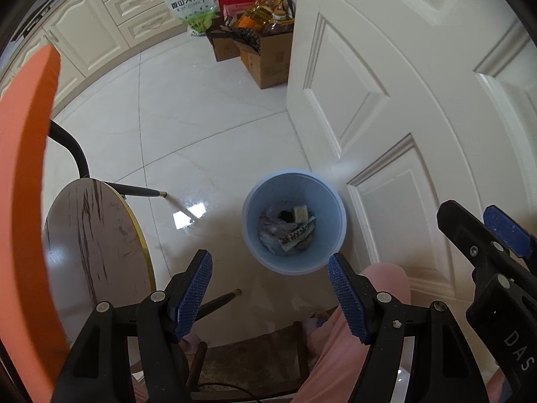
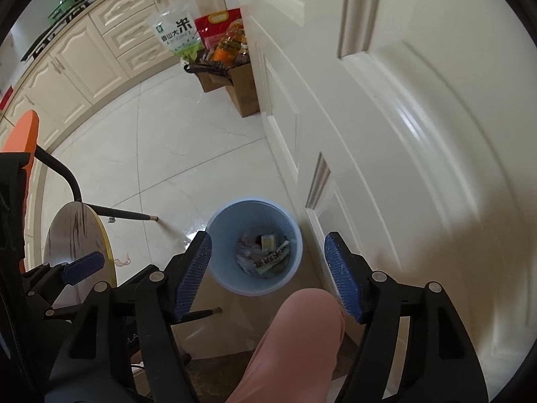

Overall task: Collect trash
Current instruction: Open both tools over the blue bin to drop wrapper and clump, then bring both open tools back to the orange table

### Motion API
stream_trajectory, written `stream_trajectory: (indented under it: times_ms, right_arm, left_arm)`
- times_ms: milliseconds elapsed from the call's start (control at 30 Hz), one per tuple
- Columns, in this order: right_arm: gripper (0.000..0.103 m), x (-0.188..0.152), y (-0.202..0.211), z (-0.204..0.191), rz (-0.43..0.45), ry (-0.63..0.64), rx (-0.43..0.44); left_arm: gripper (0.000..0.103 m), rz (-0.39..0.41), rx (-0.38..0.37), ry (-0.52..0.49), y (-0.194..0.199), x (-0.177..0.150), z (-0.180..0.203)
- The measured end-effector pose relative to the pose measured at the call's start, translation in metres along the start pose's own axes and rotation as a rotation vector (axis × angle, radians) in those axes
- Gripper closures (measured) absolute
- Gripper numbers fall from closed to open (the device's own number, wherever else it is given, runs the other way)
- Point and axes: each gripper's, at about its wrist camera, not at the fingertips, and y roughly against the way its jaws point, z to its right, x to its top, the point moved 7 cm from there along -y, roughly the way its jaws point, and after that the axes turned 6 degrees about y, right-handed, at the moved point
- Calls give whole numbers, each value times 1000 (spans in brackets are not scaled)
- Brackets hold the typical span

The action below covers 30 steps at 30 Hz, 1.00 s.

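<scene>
So the blue bin (image 1: 294,222) sits on the floor right against the white panelled door (image 1: 402,107), and there's already trash in the bottom: a long printed wrapper (image 1: 298,234), a small yellowish packet (image 1: 301,213) and some crumpled clear plastic (image 1: 270,228). Both claws hang above the bin pointing almost straight down. The left gripper (image 1: 270,297) is spread wide with nothing between its pads, and the right gripper (image 2: 266,275) is released too, nothing in it. My read is the drop into the bin is done or nearly so, so the good move here is just to lift clear of the rim, keep the jaws apart, and not clip the door beside the bin. Texture-wise: the bin is smooth thin plastic, round and tapering down, probably light enough to tip if bumped. The pads are knurled blue rubber on black plastic arms. The floor (image 1: 201,127) around the bin is glossy pale tile, quite reflective. On the bin's far side from the door there's a round wood-grain table (image 1: 90,235) with a brass-coloured edge and thin black legs. Farther beyond the bin sit cardboard boxes (image 1: 265,60) and a rice bag (image 1: 188,0) by the cream cabinets (image 1: 100,27).
</scene>
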Motion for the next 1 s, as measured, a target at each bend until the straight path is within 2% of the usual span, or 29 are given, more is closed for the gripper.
stream_trajectory:
  times_ms: [233, 433, 833, 933, 1000]
  right_arm:
    - [36, -9, 47, 3, 76, -4, -51]
    - [28, -18, 94, 0, 166, -15, -82]
    - [21, -40, 186, -45, 350, 29, -60]
    - [9, -42, 210, -64, 424, 55, -44]
    - [9, -43, 222, -77, 459, 72, -28]
  left_arm:
    - [35, 71, -59, -8, 46, -17, 1]
    - [35, 171, -73, -10, 94, -43, -11]
    - [34, 361, -82, 49, 189, -129, -66]
    - [27, 432, -62, 76, 216, -152, -84]
    - [26, 474, -37, 104, 229, -167, -98]
